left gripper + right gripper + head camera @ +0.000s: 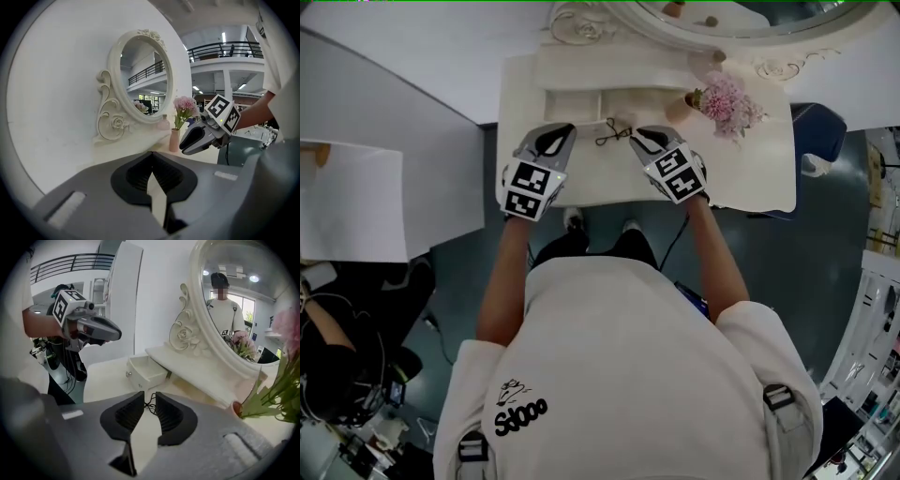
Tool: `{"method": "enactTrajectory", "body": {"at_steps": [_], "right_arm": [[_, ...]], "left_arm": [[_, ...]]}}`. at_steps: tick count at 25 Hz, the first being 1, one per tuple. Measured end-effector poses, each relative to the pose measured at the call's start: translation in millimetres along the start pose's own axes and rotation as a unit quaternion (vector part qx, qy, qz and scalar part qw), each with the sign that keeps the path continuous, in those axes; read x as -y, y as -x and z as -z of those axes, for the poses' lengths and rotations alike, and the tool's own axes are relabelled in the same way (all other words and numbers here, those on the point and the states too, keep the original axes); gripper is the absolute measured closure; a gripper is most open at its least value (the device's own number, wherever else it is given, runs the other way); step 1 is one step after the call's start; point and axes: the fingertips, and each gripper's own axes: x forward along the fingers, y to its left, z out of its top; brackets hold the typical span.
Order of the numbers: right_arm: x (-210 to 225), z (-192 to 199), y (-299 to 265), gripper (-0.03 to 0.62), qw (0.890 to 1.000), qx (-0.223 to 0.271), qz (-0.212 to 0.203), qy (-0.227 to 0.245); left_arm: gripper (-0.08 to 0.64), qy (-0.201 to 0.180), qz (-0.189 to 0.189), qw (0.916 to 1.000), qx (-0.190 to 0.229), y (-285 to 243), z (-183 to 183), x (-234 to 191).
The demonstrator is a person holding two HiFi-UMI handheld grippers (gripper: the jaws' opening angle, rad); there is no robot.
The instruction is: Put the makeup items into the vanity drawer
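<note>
Left gripper (565,131) over the middle of the desk (750,178): jaws closed tip to tip, nothing between them. Right gripper (639,134) beside it, jaws a narrow gap apart, pads pressing on nothing. The dark wire-loop makeup tool (613,134) lies on the desk between the two grippers, in front of the open drawer (572,94) near the back edge. The right gripper view alone shows the tool (151,403) through that gripper's gap, just past its tips, and the drawer (140,376) empty. The left gripper view shows the mirror (140,75) and vase of pink flowers (174,139), not the tool.
</note>
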Motion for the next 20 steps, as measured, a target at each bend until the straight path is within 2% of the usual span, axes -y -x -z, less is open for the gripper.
{"method": "enactTrajectory", "body": {"at_steps": [5,10,14,20], "right_arm": [[9,24,-31,0.511,0.998,-0.054,0.007,0.026],[14,47,-50,0.509,0.992,-0.109,0.010,0.066],[17,52,-62,0.509,0.989,-0.122,0.010,0.080],[16,58,-78,0.488,0.980,-0.150,-0.002,0.133]], "left_arm": [[0.541,0.003,0.030,0.9994,-0.015,-11,17,-4],[0.541,0.004,0.042,0.9989,-0.020,-12,22,-10],[0.541,0.006,0.047,0.9986,-0.024,-12,28,-17],[0.541,0.012,0.038,0.9988,-0.028,-10,32,-32]]}}
